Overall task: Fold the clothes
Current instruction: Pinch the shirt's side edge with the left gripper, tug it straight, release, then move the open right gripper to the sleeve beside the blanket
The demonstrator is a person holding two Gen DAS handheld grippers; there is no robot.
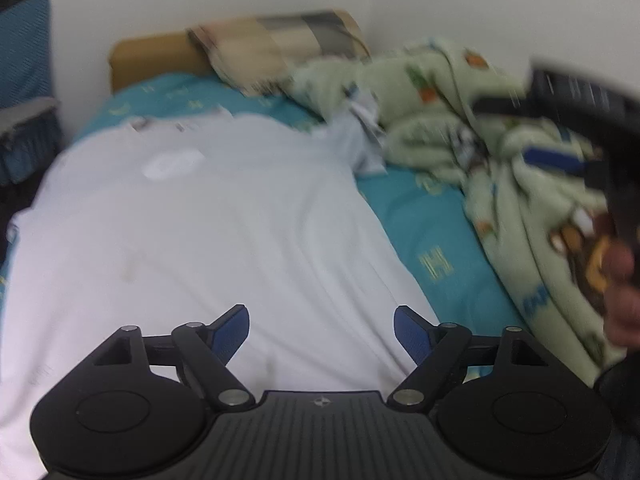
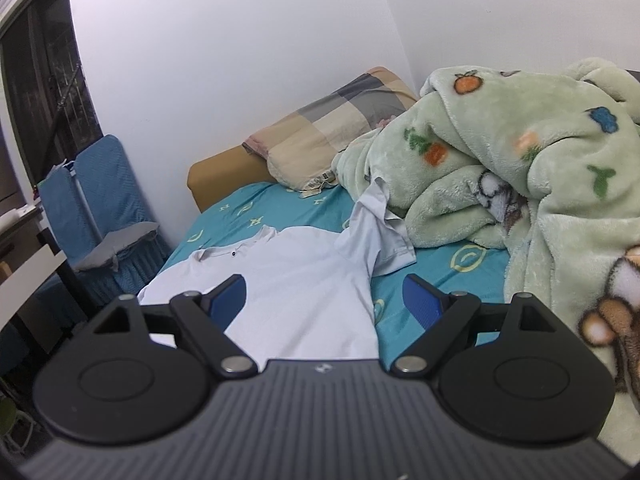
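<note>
From the left wrist view, the left gripper (image 1: 322, 330) hangs over the near part of a white polo shirt (image 1: 192, 232), its blue-padded fingers (image 1: 230, 332) spread wide and holding nothing. The shirt lies flat on the bed, over a teal bedsheet (image 1: 432, 232) patterned with pale letters. A light green fleece blanket (image 1: 500, 152) is heaped to the right of the shirt, and a checked pillow (image 1: 280, 48) rests beyond the shirt against a tan headboard (image 1: 152, 56). The right gripper (image 1: 580, 120) shows blurred at the far right edge, above the blanket. The wall is plain white.

From the right wrist view, the right gripper (image 2: 324, 298) also has its fingers (image 2: 422, 300) well apart and empty, above the shirt's (image 2: 300, 288) right edge. One sleeve (image 2: 380, 232) is rumpled up against the blanket (image 2: 520, 168). Left of the shirt, beside the bed, stands a blue-covered chair (image 2: 104, 208), with a pale worktop (image 2: 28, 280) nearer and a dark window (image 2: 40, 80) above.
</note>
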